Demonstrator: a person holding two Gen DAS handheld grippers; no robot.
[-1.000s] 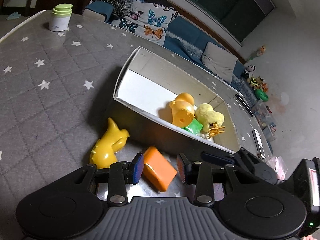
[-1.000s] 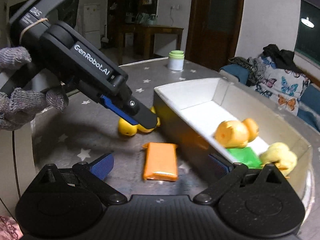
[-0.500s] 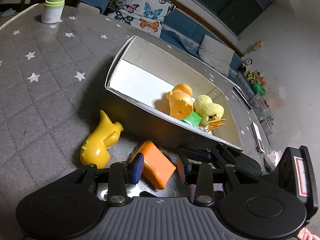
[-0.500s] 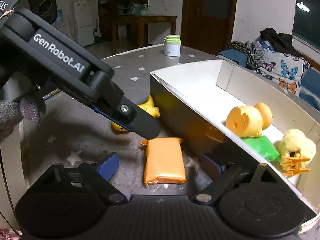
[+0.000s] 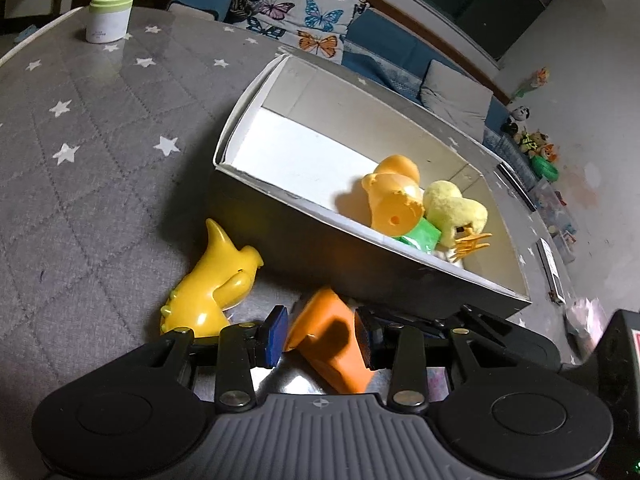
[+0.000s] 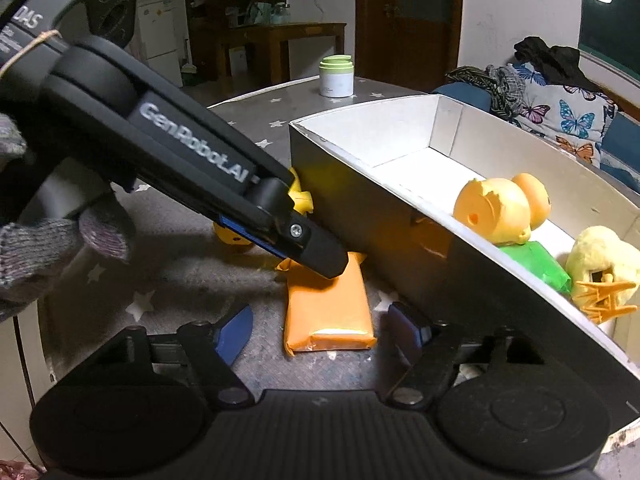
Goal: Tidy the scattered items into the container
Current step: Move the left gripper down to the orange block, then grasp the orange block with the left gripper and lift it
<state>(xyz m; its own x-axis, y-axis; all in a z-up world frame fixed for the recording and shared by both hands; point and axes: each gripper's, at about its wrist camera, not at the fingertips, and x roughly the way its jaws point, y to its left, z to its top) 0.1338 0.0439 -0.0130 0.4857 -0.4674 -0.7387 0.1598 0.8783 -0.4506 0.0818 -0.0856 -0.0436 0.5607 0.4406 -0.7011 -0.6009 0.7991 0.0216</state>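
An orange packet [image 5: 328, 336] [image 6: 328, 308] lies flat on the grey star-patterned cloth beside the white box [image 5: 256, 176] [image 6: 360, 168]. My left gripper [image 5: 320, 334] is open with its blue pads on either side of the packet's end, not squeezing it. Its finger [image 6: 316, 248] shows from the side in the right wrist view. My right gripper [image 6: 320, 330] is open and wide, straddling the packet's other end. A yellow dinosaur toy [image 5: 212, 284] [image 6: 298, 196] lies left of the packet by the box wall. The box holds an orange toy [image 5: 394, 204], a green block [image 5: 422, 236] and a yellow plush [image 5: 456, 212].
A white jar with a green lid [image 5: 108, 14] [image 6: 337, 76] stands at the far end of the table. A sofa with butterfly cushions [image 5: 308, 16] lies beyond the table. The table edge [image 5: 36, 34] curves at far left.
My left gripper has moved forward and down until its pads flank the orange packet. My right gripper has moved closer to the packet. Nothing on the table has shifted.
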